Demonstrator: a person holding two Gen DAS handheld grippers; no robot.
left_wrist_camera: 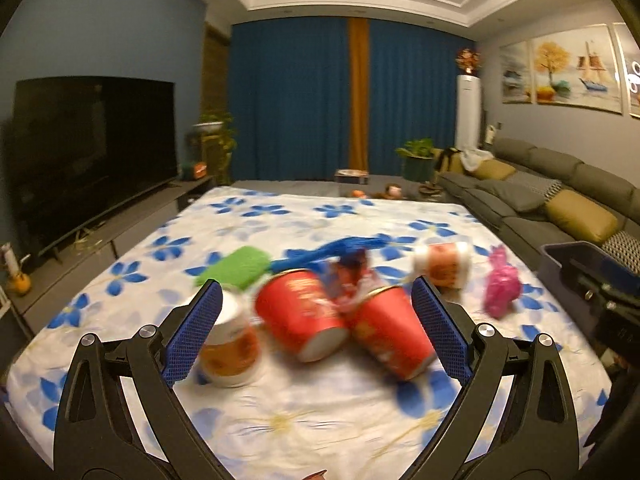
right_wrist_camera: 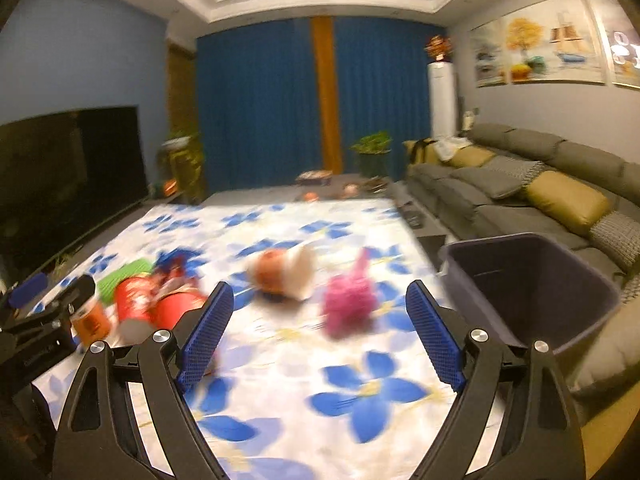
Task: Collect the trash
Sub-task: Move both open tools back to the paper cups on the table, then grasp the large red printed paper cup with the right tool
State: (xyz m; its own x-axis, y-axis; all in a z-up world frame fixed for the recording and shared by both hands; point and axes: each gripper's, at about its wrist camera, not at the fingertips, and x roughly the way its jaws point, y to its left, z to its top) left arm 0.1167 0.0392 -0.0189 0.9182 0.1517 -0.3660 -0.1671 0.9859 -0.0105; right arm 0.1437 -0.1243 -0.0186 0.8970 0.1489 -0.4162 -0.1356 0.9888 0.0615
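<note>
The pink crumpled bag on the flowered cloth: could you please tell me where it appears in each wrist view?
Left wrist: pink bag right of centre, outside the right fingertip.
Right wrist: pink bag near centre, between the fingers.
Shared landmark: the orange curtain stripe.

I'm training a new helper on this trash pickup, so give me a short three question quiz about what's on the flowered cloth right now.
1. True or false: the left claw is shut on a red cup.
2. Which item lies nearest the dark bin? A green sponge; B pink bag; C red cup.
3. What colour are the flowers on the cloth?

Key: 1 false, both claws are open and hold nothing; 2 B; 3 blue.
</note>
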